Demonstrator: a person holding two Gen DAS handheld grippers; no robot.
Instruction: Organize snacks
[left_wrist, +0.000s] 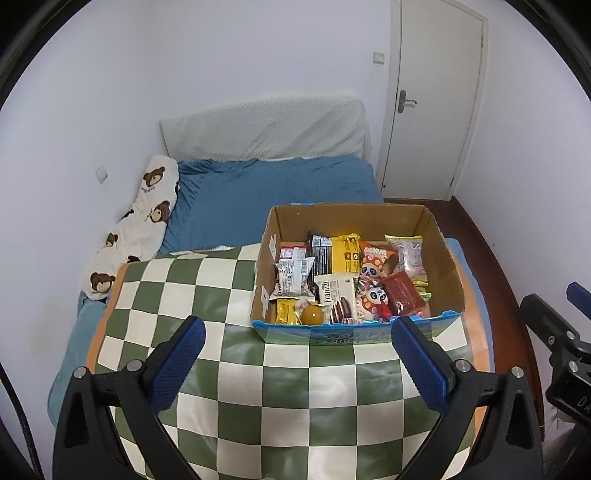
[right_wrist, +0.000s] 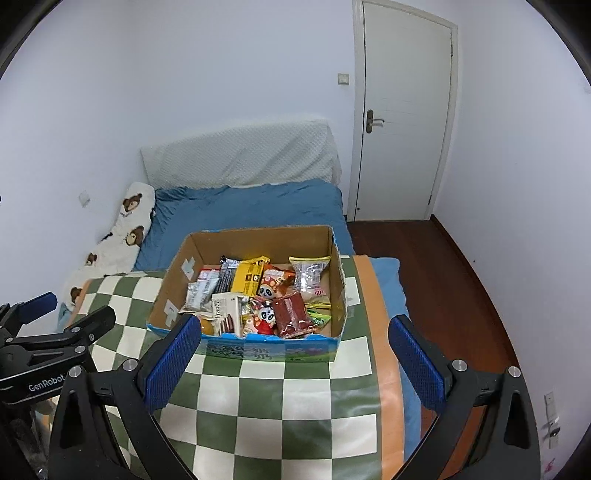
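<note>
Surface — checkered cloth (left_wrist: 236, 354) on bed (left_wrist: 258, 192) | room — white door (right_wrist: 402, 110) | left gripper (left_wrist: 295, 332), right gripper (right_wrist: 291, 332) wide, empty

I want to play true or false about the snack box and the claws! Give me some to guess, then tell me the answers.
1. The cardboard box has snacks in it. True.
2. The left claw is holding a snack. False: it is open and empty.
3. The box sits on a green and white checkered cloth. True.
4. The door is wide open. False: it is shut.
5. The right claw is squeezed shut. False: it is open and empty.
</note>
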